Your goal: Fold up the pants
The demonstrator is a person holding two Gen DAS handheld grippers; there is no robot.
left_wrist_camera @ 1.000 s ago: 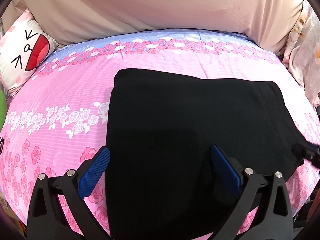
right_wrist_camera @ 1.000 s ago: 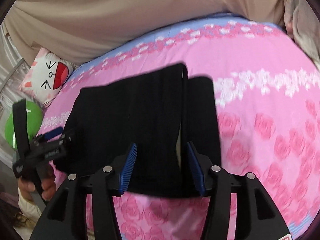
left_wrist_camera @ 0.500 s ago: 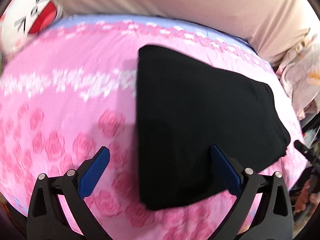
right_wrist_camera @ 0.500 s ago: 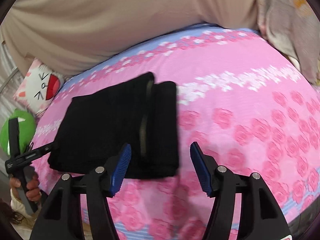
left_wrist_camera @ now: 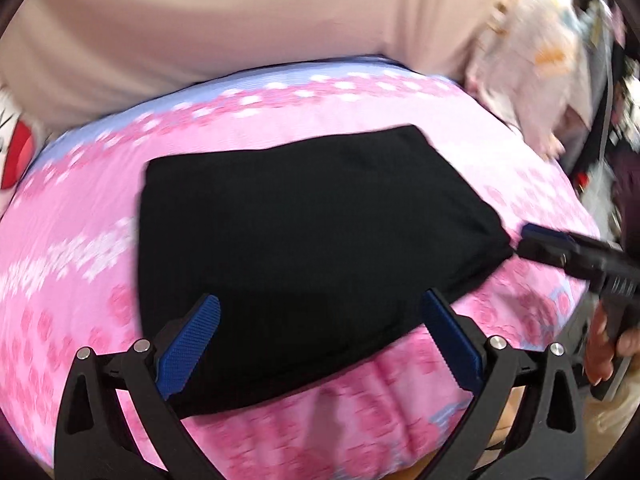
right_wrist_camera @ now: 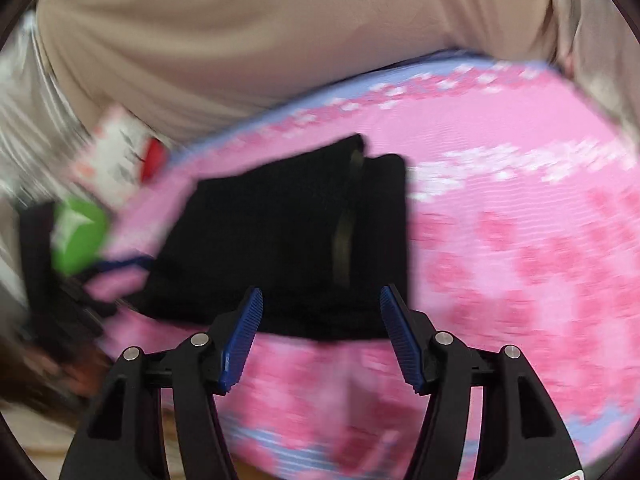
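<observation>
Both views are taken low and close from the near edge of the pink rose-print bed point(left_wrist_camera: 80, 248), facing the beige headboard cushion point(right_wrist_camera: 280, 40). The folded black fabric pants point(left_wrist_camera: 304, 240) point(right_wrist_camera: 280, 232) are shared, seen from left and right ends.

A pink rose-print bedsheet point(left_wrist_camera: 80, 288) covers the bed, a beige curtain point(right_wrist_camera: 248, 40) behind, a green ball point(right_wrist_camera: 78, 232) beside it.

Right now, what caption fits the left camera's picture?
Folded black pants lie on the pink flowered bedspread, left gripper open above them.
</observation>
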